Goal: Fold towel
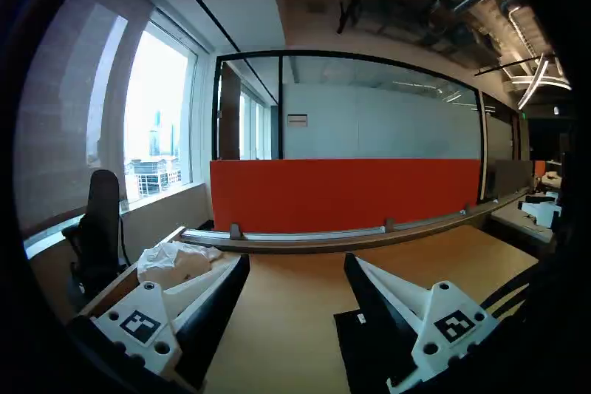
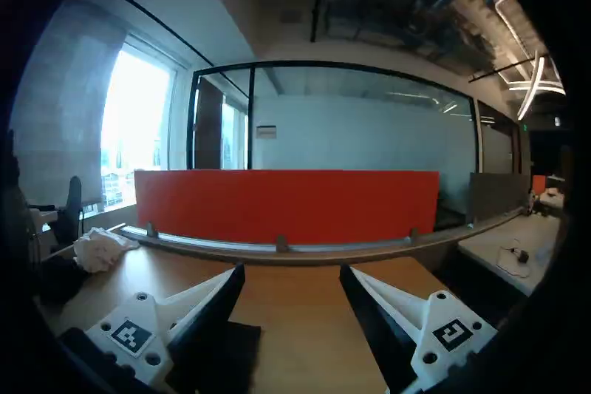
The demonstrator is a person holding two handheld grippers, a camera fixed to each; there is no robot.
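A crumpled white towel (image 1: pixel 173 261) lies at the far left of the wooden desk (image 1: pixel 295 305), beside the rail. In the right gripper view the same towel (image 2: pixel 100 248) sits far off to the left. My left gripper (image 1: pixel 295 276) is open over the bare desk, with the towel just beyond its left finger (image 1: pixel 214 298). My right gripper (image 2: pixel 292 287) is open too, with nothing between its fingers, well to the right of the towel.
An orange partition (image 1: pixel 343 193) on a metal rail (image 1: pixel 295 234) closes the desk's far edge. A dark mat (image 1: pixel 354 342) lies on the desk near the left gripper, and a dark mat (image 2: pixel 229 353) lies under the right one. A black chair (image 1: pixel 96 231) stands by the window.
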